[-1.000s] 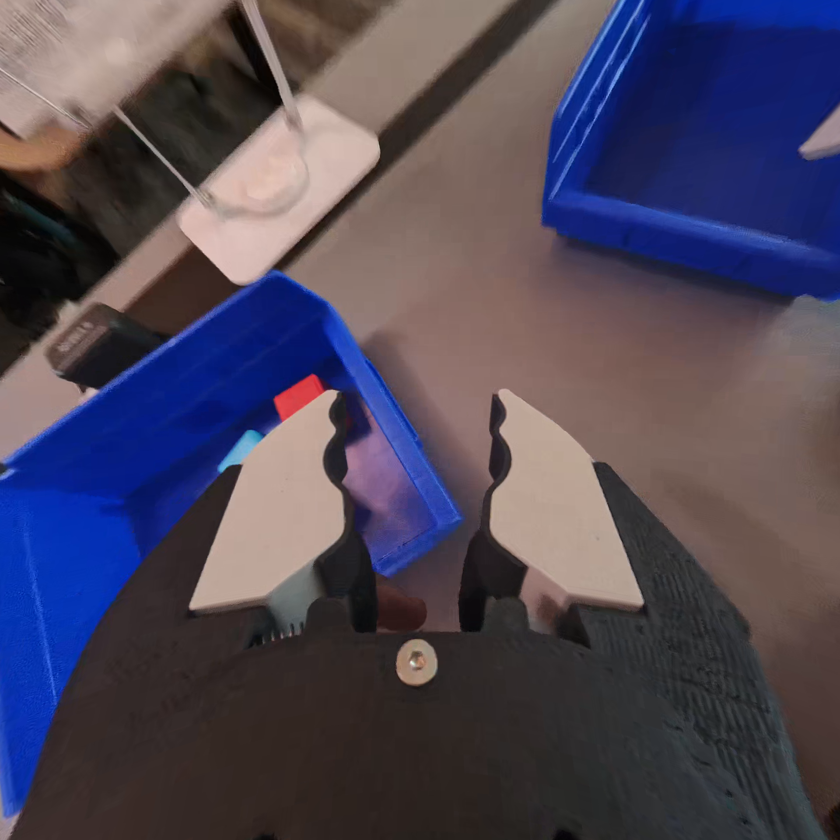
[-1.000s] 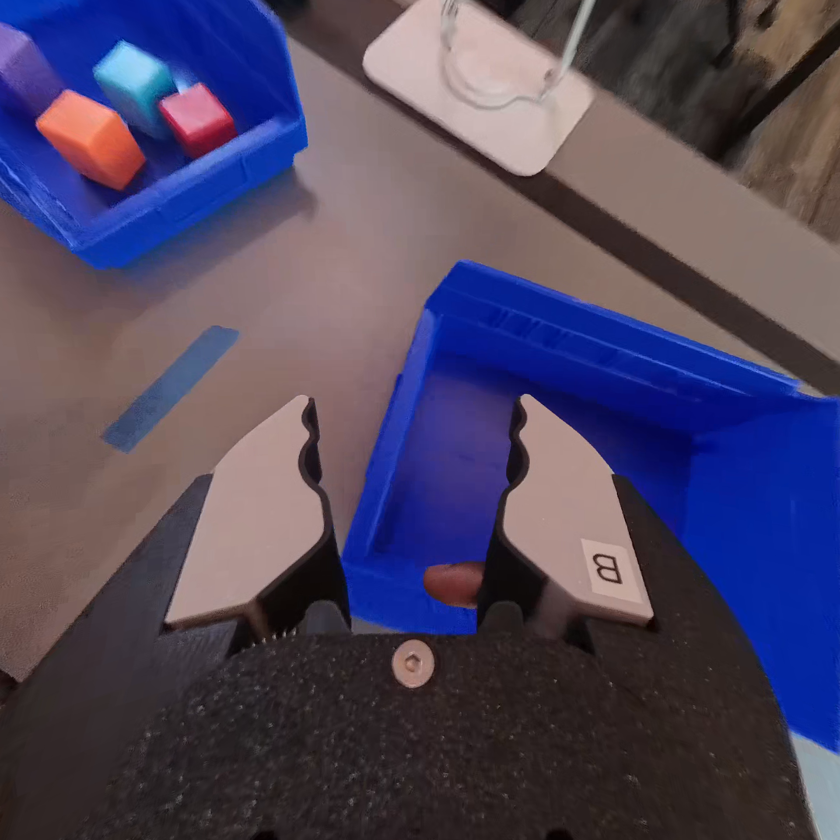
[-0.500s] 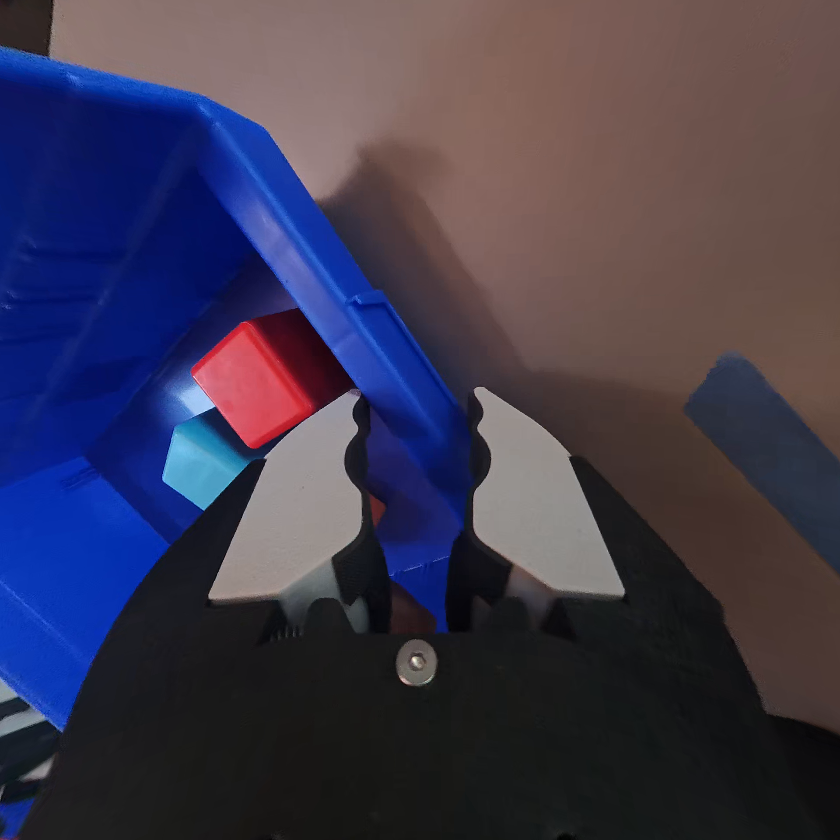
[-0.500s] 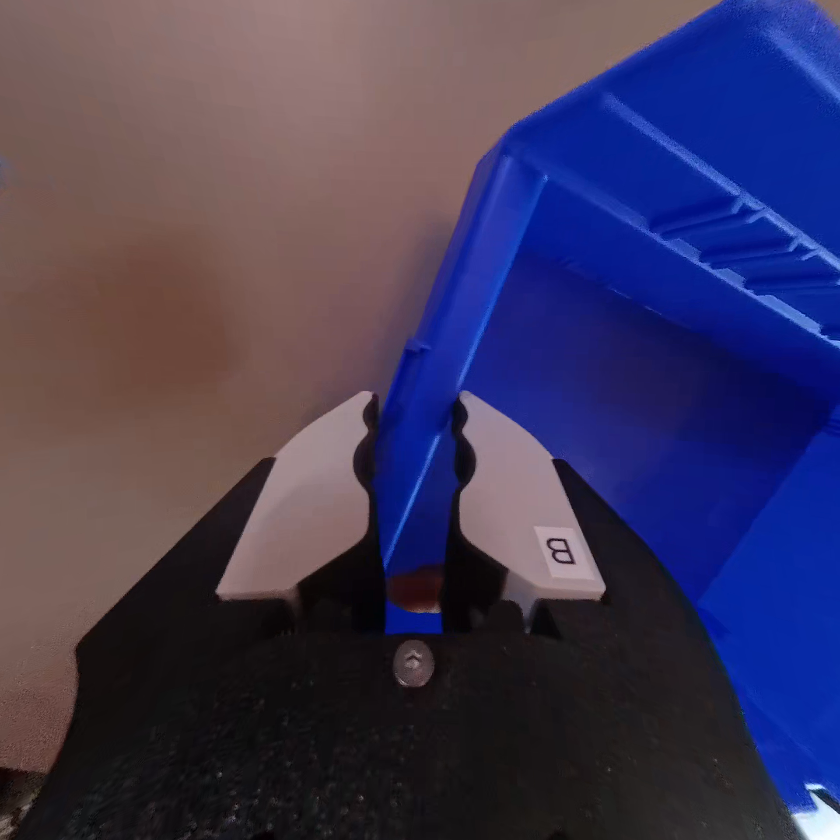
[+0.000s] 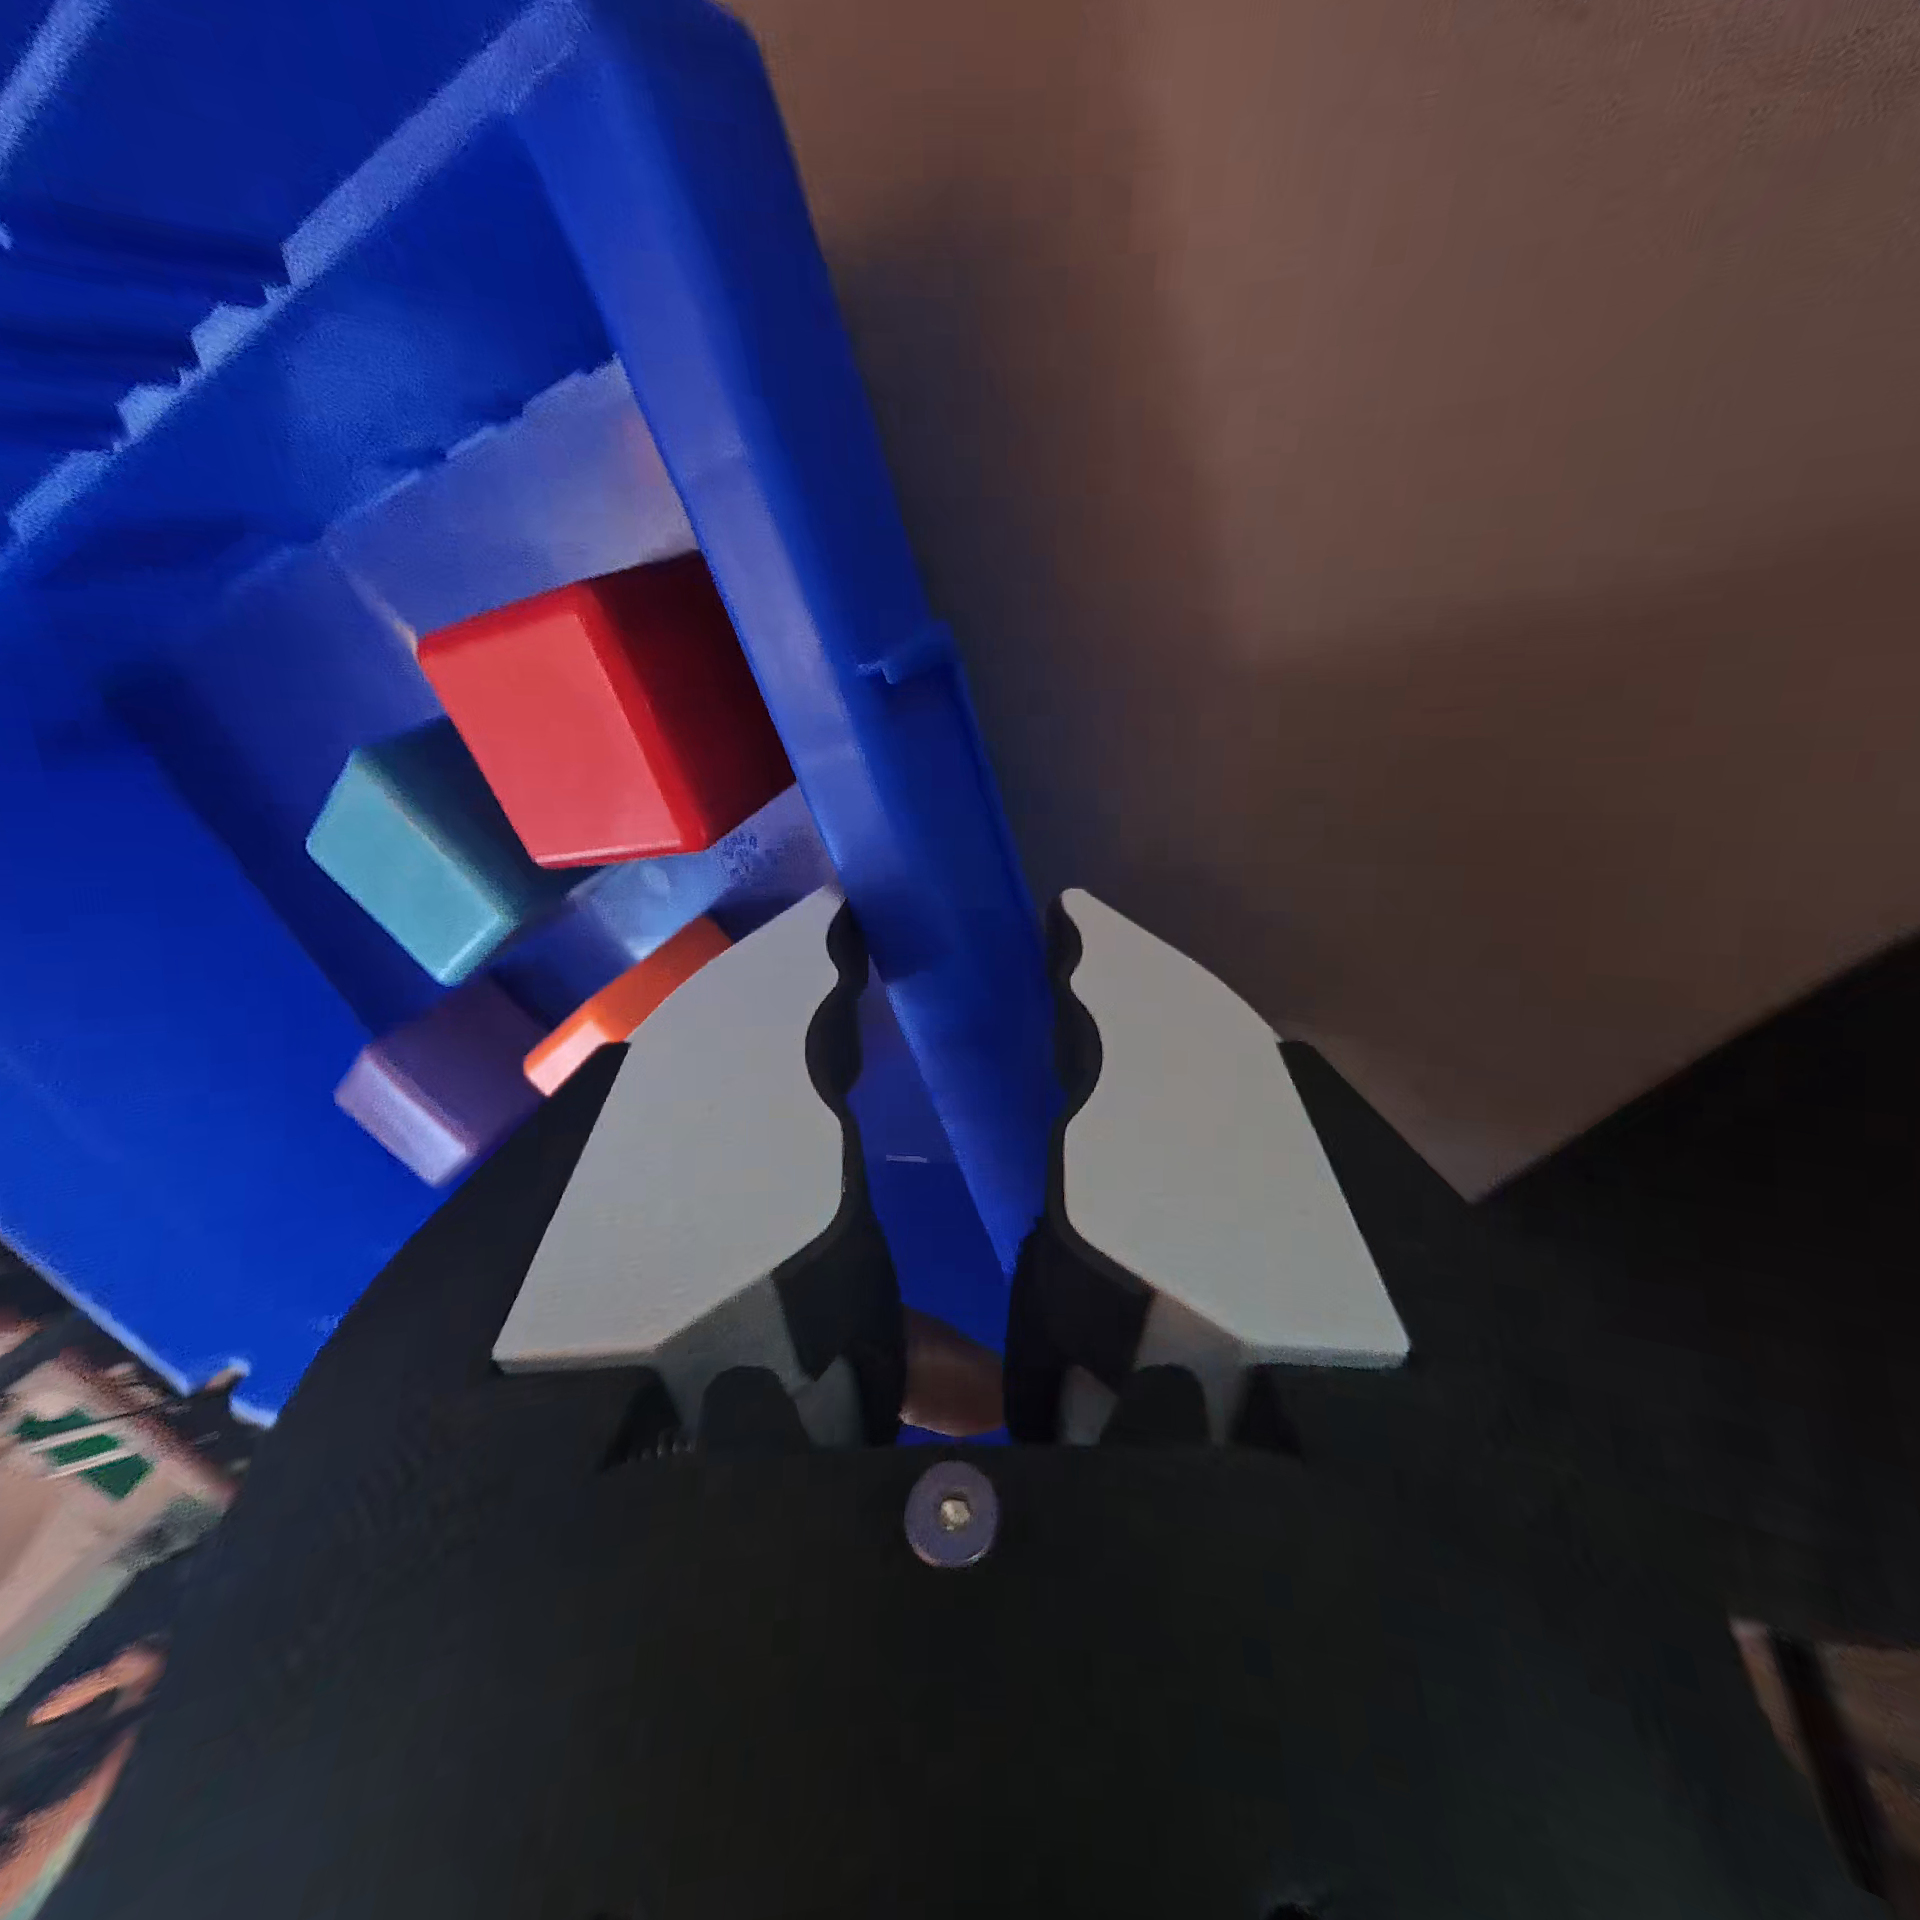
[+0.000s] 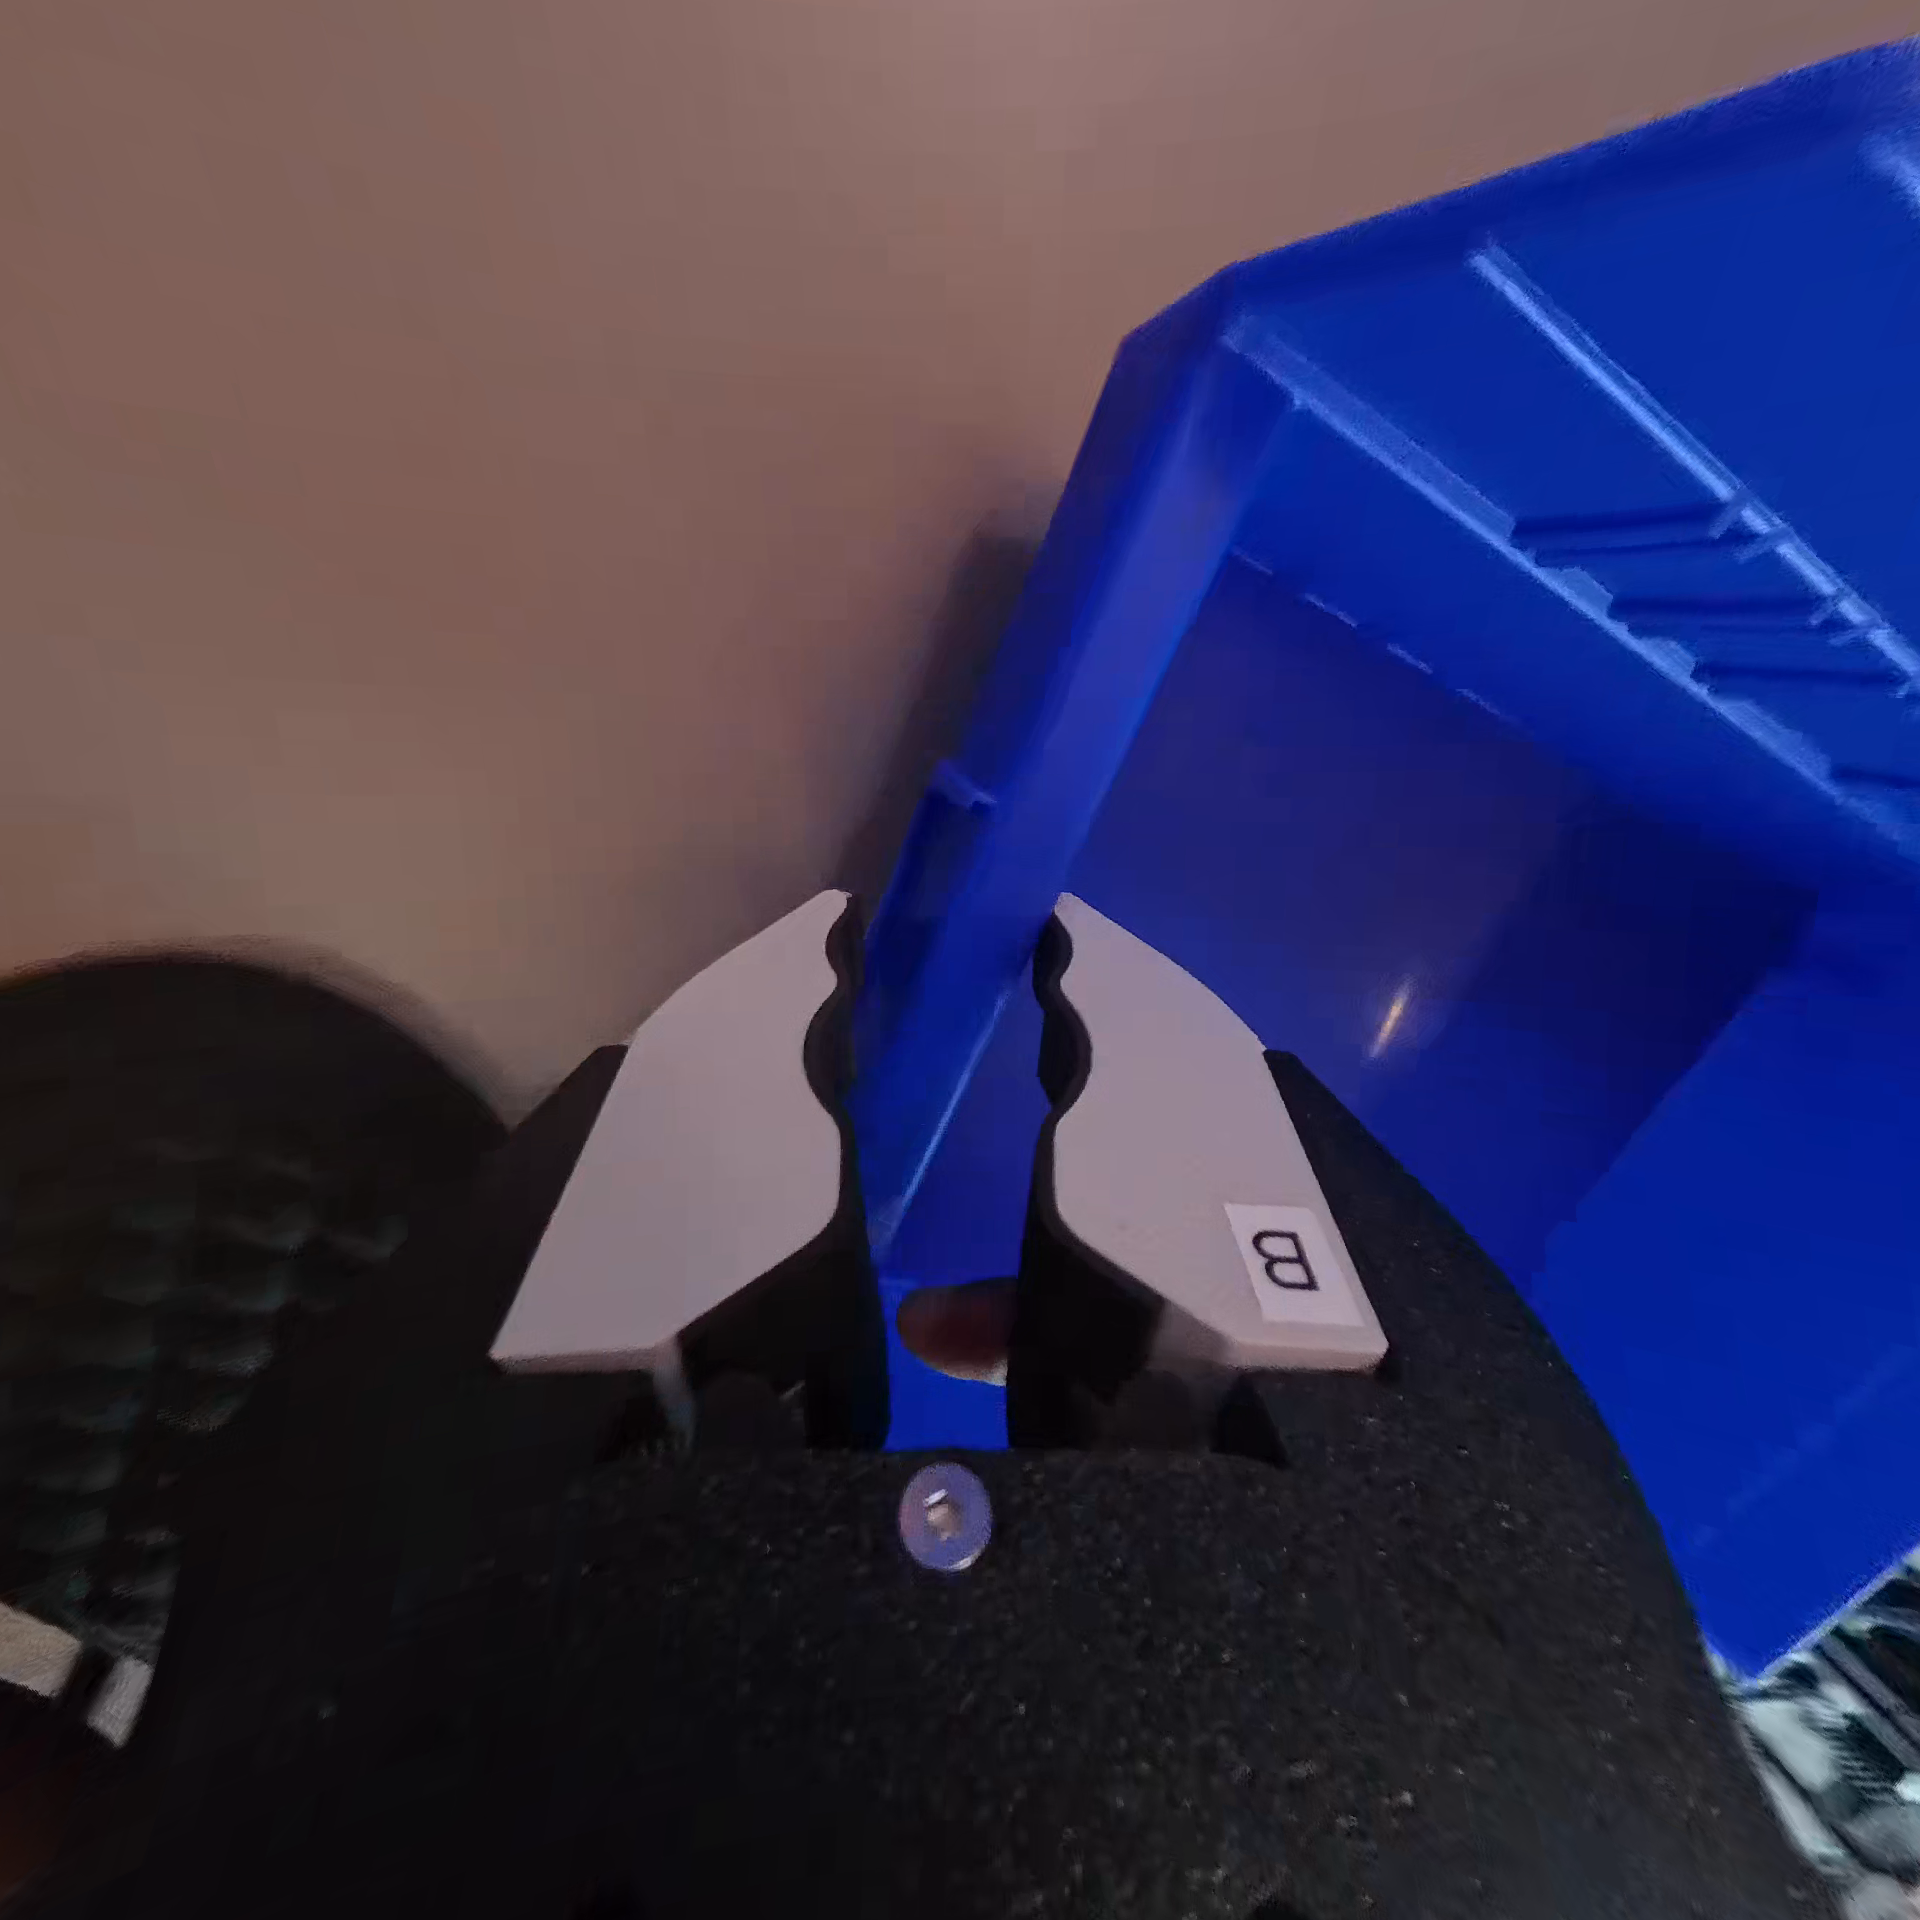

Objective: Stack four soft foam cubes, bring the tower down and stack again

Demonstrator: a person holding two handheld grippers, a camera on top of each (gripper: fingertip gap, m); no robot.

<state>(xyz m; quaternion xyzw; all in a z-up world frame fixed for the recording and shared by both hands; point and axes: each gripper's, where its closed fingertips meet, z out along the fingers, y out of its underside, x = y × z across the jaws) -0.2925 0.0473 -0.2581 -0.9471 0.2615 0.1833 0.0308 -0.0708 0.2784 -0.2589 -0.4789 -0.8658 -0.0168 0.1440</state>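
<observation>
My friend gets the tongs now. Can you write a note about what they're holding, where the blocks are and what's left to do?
Left tongs: shut on the side wall of the blue bin with the cubes.
Right tongs: shut on the side wall of the empty blue bin.
Inside the left bin: red cube, teal cube, purple cube, orange cube, all loose.
Done: nothing stacked.
Left: get the cubes out, stack four, bring the tower down, restack.

— Where were your four foam cubes?
— In the blue bin point(image 5: 727, 343): red cube point(image 5: 592, 717) leaning on the teal cube point(image 5: 416, 852); purple cube point(image 5: 436, 1081) and orange cube point(image 5: 623, 1003) lay nearest you, all loose, none stacked.
</observation>
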